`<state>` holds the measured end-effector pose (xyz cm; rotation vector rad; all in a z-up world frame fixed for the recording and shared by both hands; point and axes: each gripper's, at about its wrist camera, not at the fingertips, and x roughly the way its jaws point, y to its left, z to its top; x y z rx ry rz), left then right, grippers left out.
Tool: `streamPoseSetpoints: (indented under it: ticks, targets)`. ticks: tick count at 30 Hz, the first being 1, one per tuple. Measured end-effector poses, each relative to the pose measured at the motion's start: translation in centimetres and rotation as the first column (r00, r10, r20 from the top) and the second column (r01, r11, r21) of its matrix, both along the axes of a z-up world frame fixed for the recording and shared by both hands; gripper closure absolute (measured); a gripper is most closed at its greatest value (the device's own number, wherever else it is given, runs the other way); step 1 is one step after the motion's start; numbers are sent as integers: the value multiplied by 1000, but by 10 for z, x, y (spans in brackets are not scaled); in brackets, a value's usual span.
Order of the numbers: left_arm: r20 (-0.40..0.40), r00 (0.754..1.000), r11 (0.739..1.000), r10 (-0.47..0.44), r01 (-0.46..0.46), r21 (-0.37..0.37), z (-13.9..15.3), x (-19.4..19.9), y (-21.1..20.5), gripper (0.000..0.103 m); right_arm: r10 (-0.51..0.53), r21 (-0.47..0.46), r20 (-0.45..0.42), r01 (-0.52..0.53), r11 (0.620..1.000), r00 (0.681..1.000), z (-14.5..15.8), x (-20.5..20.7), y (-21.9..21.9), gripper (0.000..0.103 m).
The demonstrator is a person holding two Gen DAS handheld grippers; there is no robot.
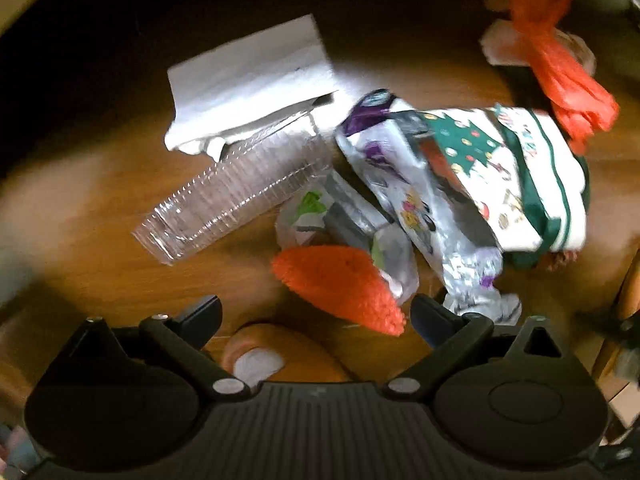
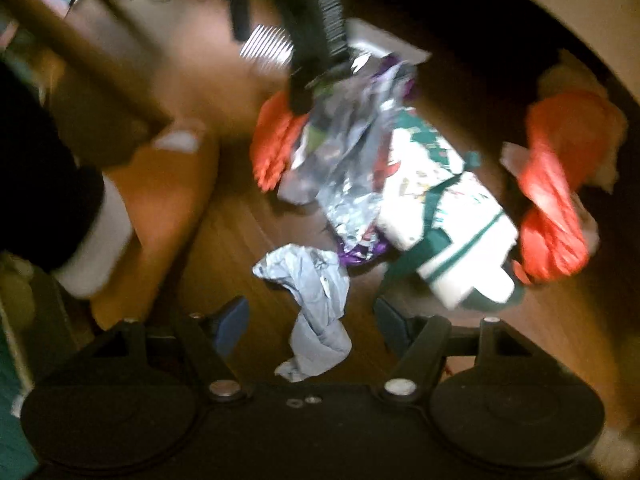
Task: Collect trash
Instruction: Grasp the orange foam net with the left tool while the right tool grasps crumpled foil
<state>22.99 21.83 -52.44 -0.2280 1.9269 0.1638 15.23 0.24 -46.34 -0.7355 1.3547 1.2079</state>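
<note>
A brown wooden floor (image 1: pixel 100 272) carries a loose heap of trash. The largest piece is a white-and-green printed paper bag (image 1: pixel 516 176) lying on its side, with a crumpled silver and purple foil wrapper (image 1: pixel 404 184) pressed against it. Beside these sits a white folded sheet of paper (image 1: pixel 248 80), and touching its edge lies a clear ribbed plastic cup (image 1: pixel 232 196) tipped on its side. An orange plastic bag (image 1: pixel 560 68) lies beyond the paper bag, well apart from the cup. A fuzzy orange piece (image 1: pixel 340 284) rests just ahead of the left hand-held gripper (image 1: pixel 316 316), whose fingers are spread wide with nothing between them. A bare toe (image 1: pixel 256 356) shows near it. The right hand-held gripper (image 2: pixel 312 324) is likewise spread, and a crumpled pale blue wrapper (image 2: pixel 316 312) lies between its fingers; contact cannot be told through the blur.
</note>
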Motion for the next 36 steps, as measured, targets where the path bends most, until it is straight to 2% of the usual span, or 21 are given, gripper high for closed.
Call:
streamPoseSetpoints:
  ticks: [5, 7, 9, 14, 17, 18, 19, 20, 21, 24, 25, 26, 30, 32, 34, 35, 36]
  targets:
    - [-26, 994, 994, 109, -110, -7, -19, -2, 18, 4, 95, -20, 14, -94, 995, 995, -26, -16, 11, 34]
    - [-36, 988, 988, 149, -150, -27, -24, -3, 23, 12, 114, -18, 17, -114, 993, 993, -33, -20, 15, 34]
    - [-46, 983, 983, 176, -178, -42, -28, -6, 29, 14, 122, -17, 14, -122, 992, 992, -37, -22, 19, 35]
    - [-77, 971, 971, 227, -232, -66, -41, -11, 33, 33, 143, -30, 31, -143, 989, 989, -54, -25, 27, 36]
    - [-96, 967, 967, 235, -243, -76, -49, -16, 34, 47, 173, -41, 50, -171, 984, 984, -61, -32, 29, 38]
    - [-98, 966, 965, 240, -248, -82, -50, -16, 34, 55, 179, -48, 56, -176, 983, 982, -64, -33, 30, 38]
    - [-99, 964, 962, 248, -257, -89, -52, -18, 35, 61, 178, -52, 57, -175, 983, 982, -66, -33, 30, 49]
    - [-98, 962, 960, 255, -264, -92, -54, -19, 36, 63, 177, -58, 59, -174, 983, 982, -70, -34, 31, 74]
    - [-98, 961, 959, 259, -268, -91, -55, -20, 37, 67, 181, -71, 63, -176, 982, 982, -73, -36, 32, 83]
    - [-94, 962, 959, 258, -266, -92, -62, -25, 39, 76, 178, -83, 72, -172, 982, 981, -76, -36, 33, 85]
    - [-93, 963, 961, 254, -262, -92, -66, -26, 40, 85, 176, -80, 75, -170, 982, 981, -76, -36, 33, 88]
    - [-97, 964, 961, 249, -258, -97, -64, -27, 37, 88, 173, -79, 81, -167, 983, 981, -76, -37, 34, 90]
    - [-97, 966, 961, 239, -250, -117, -61, -31, 36, 90, 146, -64, 84, -141, 988, 986, -66, -32, 27, 92]
    - [-94, 975, 966, 203, -215, -144, -58, -32, 36, 90, 137, -58, 81, -132, 989, 987, -64, -30, 25, 92]
    - [-26, 998, 990, 60, -63, -126, -47, -28, 29, 89, 135, -54, 81, -130, 990, 988, -64, -27, 23, 92]
    - [8, 1000, 992, -24, 25, -123, -40, -21, 22, 88, 132, -58, 82, -127, 990, 988, -64, -26, 23, 93]
    - [31, 995, 988, -94, 97, -118, -37, -21, 17, 82, 128, -60, 83, -124, 991, 988, -64, -24, 23, 93]
